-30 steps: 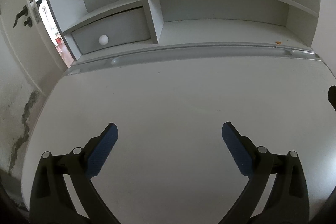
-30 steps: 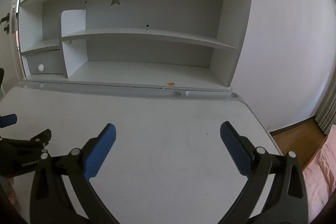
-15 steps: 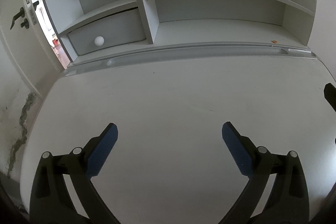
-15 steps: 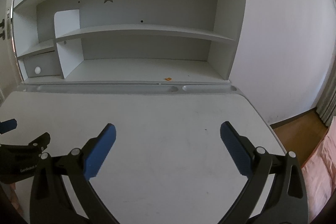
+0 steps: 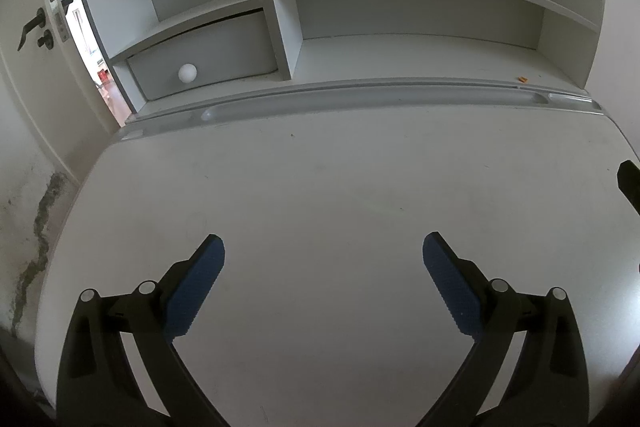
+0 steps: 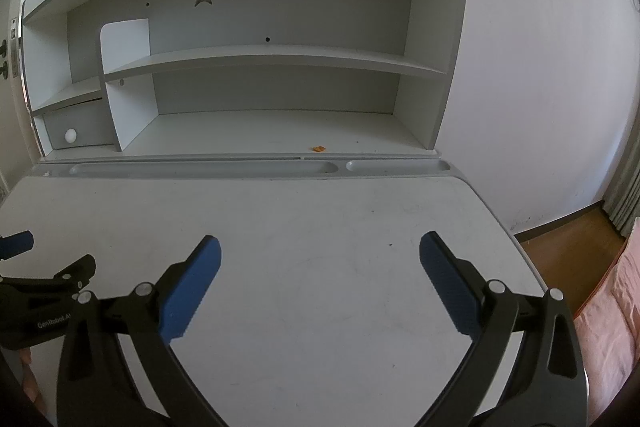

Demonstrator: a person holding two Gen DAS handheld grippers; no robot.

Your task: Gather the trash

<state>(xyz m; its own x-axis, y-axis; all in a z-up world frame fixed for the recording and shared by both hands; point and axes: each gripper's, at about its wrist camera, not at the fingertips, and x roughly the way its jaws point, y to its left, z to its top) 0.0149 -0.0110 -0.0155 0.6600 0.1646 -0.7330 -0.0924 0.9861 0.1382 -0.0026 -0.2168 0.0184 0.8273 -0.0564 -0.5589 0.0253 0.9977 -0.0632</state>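
Fingers spread wide on left gripper (image 5: 323, 247) and right gripper (image 6: 320, 247), over the white surface (image 6: 320, 227). Orange scrap (image 6: 319, 148) lies on bottom shelf (image 6: 240, 131).

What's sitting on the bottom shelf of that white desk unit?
On the bottom shelf lies one small orange scrap, near the front edge, right of middle. At the far left is a drawer with a white knob; its inside is hidden.

Left gripper (image 5: 323, 281), right gripper (image 6: 320, 281): black arms, ribbed blue pads (image 6: 188, 287), silver pivot screws (image 5: 498, 285); white "GenRobot.AI" lettering (image 6: 54, 321) on left gripper's side
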